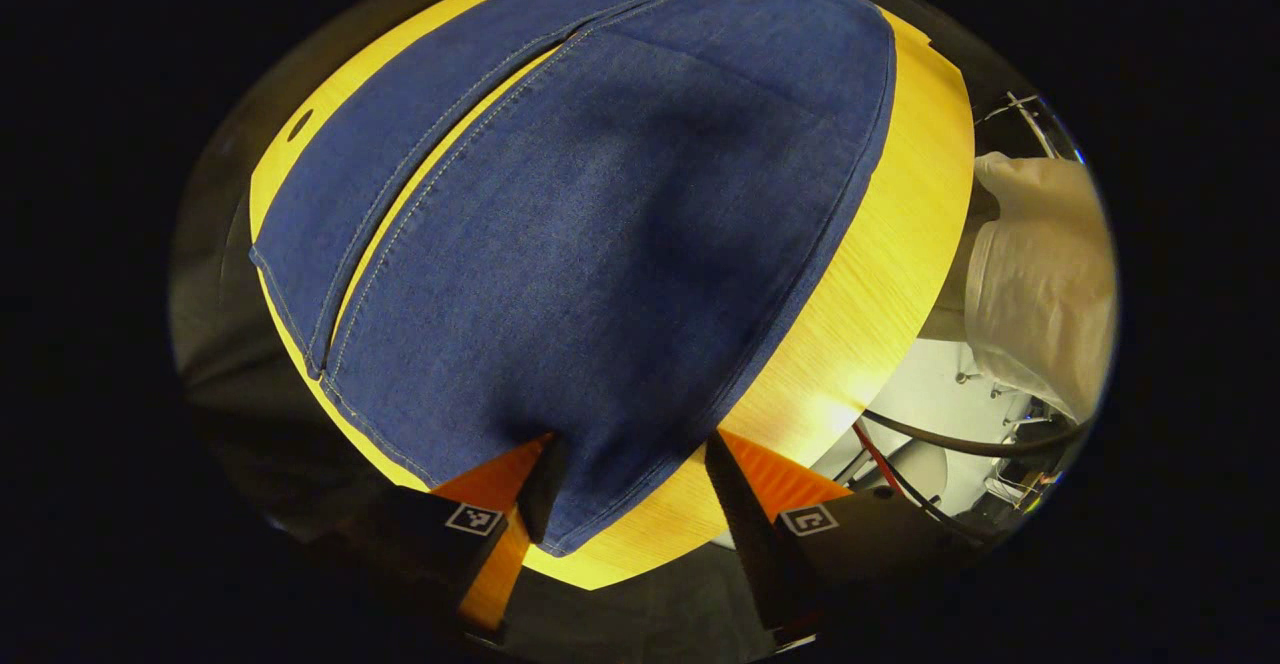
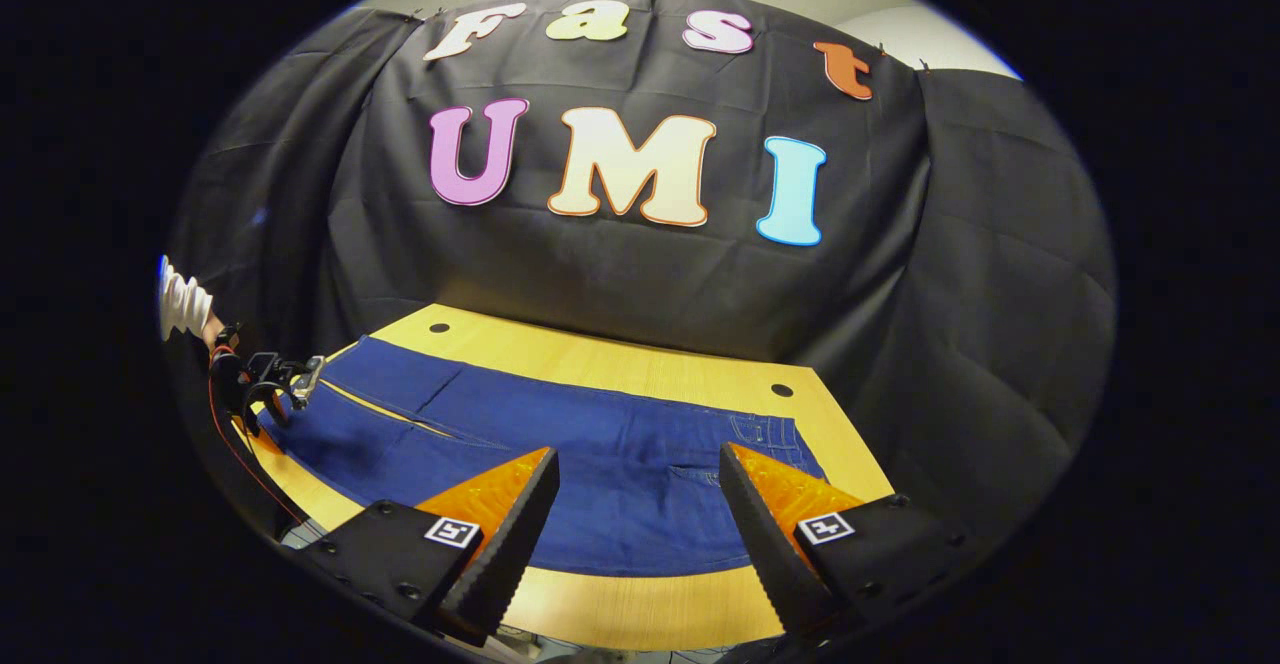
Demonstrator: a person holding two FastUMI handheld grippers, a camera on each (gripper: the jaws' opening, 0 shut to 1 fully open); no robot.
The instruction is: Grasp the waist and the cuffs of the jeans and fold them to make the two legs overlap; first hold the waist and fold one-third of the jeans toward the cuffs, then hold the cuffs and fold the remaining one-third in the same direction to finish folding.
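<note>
On the yellow wooden table (image 2: 640, 599) the jeans (image 2: 560, 454) lie flat and spread out, legs side by side with a strip of wood showing between them, waist toward the right end in the right gripper view and cuffs at the left end. At the cuff end, the left tool (image 1: 630, 489) is apart, one finger sitting over the hem of the nearer leg (image 1: 600, 284) and the other out on bare wood; nothing is pinched yet. Across the table, the right tool (image 2: 635, 524) hovers apart above the near edge, short of the waistband (image 2: 770, 434), touching no cloth. The legs do not overlap yet, so the first fold looks not yet begun. The risk I judge here is a shallow bite: the left tool straddles only the very corner of the cuff, so closing there could catch a single layer that slips free on lifting. With the right tool off the cloth, lifting one end alone would drag and skew the jeans, leaving the legs misaligned.
</note>
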